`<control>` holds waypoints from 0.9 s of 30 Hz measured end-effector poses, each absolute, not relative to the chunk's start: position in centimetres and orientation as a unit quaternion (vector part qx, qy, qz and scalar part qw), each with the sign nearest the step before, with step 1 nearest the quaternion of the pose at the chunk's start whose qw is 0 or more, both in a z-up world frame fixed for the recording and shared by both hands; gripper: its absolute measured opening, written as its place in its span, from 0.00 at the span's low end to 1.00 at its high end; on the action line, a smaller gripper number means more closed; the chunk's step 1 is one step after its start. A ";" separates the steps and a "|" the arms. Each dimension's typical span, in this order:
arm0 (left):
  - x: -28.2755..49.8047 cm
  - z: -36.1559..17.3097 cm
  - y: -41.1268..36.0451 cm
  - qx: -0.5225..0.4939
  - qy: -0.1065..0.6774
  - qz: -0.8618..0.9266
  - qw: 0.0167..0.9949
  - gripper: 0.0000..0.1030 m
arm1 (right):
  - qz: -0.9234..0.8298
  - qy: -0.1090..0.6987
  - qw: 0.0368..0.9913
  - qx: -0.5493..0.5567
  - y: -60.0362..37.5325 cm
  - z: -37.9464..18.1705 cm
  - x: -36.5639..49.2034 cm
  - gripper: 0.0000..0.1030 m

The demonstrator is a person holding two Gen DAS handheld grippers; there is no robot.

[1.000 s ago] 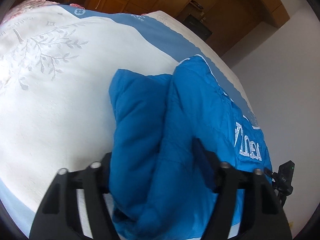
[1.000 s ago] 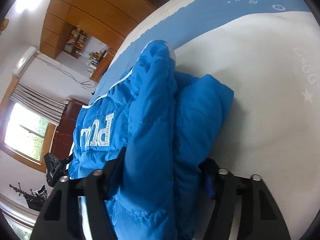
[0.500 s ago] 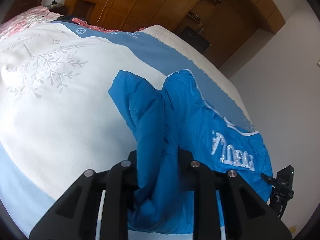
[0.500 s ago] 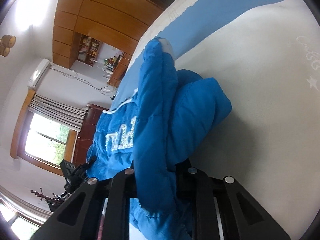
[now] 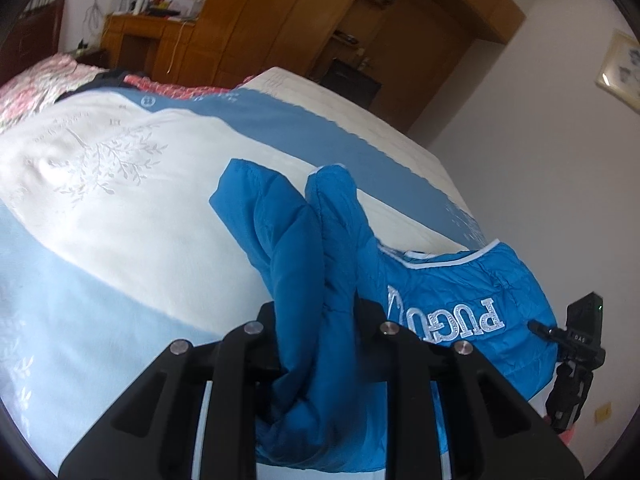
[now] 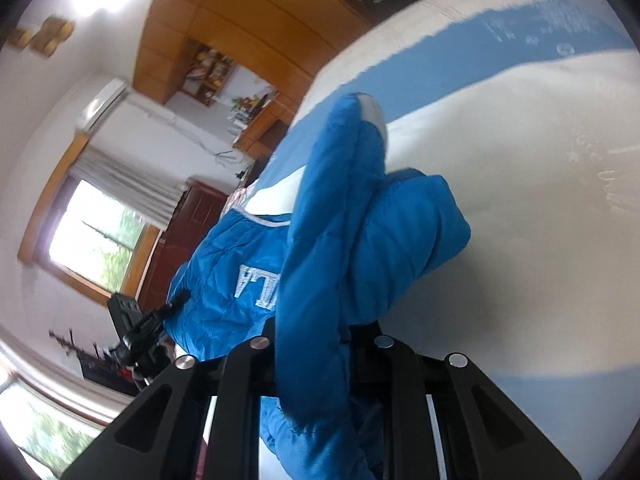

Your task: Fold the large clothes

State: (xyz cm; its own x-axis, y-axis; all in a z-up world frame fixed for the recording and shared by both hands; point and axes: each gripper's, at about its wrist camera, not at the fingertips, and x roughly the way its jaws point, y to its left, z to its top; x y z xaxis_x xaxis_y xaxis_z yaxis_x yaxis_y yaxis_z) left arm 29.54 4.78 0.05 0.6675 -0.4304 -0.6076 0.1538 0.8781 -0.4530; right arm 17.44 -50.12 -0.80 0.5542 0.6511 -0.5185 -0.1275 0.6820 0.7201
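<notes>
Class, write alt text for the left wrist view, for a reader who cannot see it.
The left gripper is shut on a bunched fold of a blue padded jacket, lifted off a bed covered in a white and blue quilt. White lettering shows on the jacket to the right, with wooden wardrobes behind the bed.

Ahead of the claw (image 5: 318,344), a bed (image 5: 380,144) under a white-and-blue cover (image 5: 132,216); on it, just beyond the claw's tips, a blue padded jacket (image 5: 460,288); farther off, pink floral bedding (image 5: 36,84).
</notes>
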 end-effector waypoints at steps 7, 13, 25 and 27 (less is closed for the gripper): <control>24.1 -1.2 5.0 -0.163 0.380 -0.170 0.895 0.20 | 0.230 0.420 0.826 0.298 -49.0 -0.9 11.2 0.17; 21.5 -5.6 7.0 -0.169 0.410 -0.143 0.885 0.22 | 0.203 0.447 0.818 0.300 -49.0 -3.4 8.7 0.18; 22.4 -11.1 7.5 -0.165 0.411 -0.141 0.885 0.39 | 0.186 0.456 0.803 0.337 -49.6 -9.8 8.2 0.24; 22.2 -11.4 7.6 -0.172 0.411 -0.140 0.884 0.41 | 0.186 0.454 0.803 0.339 -49.4 -10.0 7.9 0.26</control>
